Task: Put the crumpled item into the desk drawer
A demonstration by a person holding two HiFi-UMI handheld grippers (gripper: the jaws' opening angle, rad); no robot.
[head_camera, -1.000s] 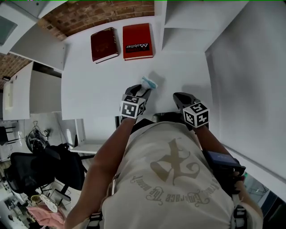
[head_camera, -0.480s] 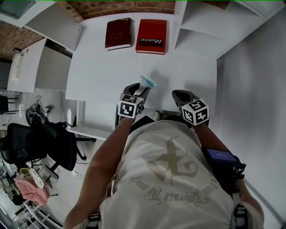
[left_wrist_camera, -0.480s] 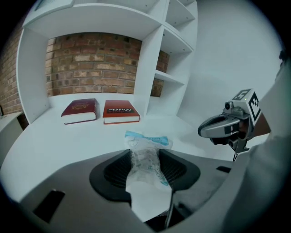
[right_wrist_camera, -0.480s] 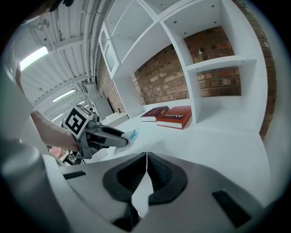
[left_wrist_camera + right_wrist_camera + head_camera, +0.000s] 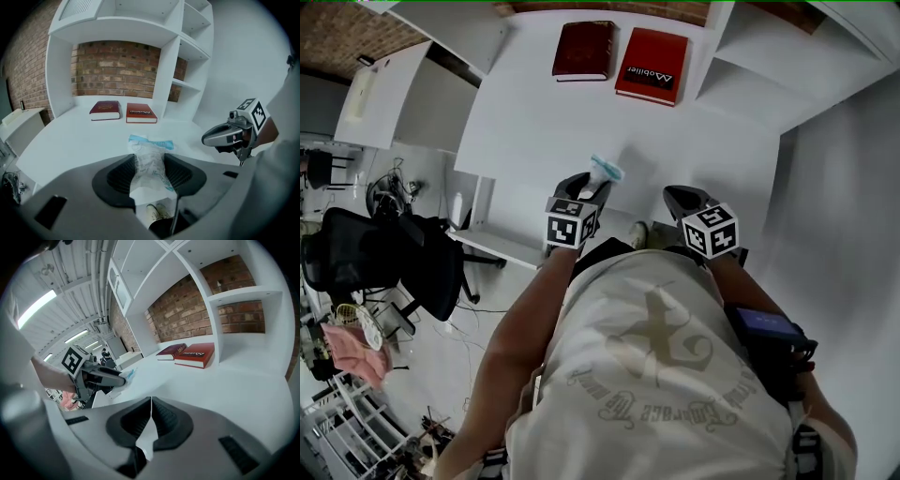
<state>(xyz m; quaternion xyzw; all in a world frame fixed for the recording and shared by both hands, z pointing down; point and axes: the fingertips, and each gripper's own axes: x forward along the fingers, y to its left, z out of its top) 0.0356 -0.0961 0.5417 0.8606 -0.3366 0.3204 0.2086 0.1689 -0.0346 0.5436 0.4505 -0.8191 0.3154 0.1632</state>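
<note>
The crumpled item (image 5: 605, 171) is a clear plastic wrapper with a blue edge. My left gripper (image 5: 589, 187) is shut on it above the front of the white desk (image 5: 525, 131). In the left gripper view the wrapper (image 5: 149, 164) is pinched between both pads and sticks out forward. My right gripper (image 5: 678, 200) hovers to the right at about the same height, its jaws shut with nothing between them (image 5: 151, 420). From the right gripper view, the left gripper (image 5: 101, 376) shows with the wrapper (image 5: 129, 374) at its tip. I cannot make out a drawer.
Two red books (image 5: 584, 50) (image 5: 652, 66) lie flat at the back of the desk, under white shelving (image 5: 183, 56) against a brick wall. A black office chair (image 5: 384, 272) stands on the floor to the left. A shoe (image 5: 637, 234) shows below the desk's front edge.
Both grippers keep their places and the wrapper stays held. The head view has swung, so the desk and books sit further right and up in the picture.
</note>
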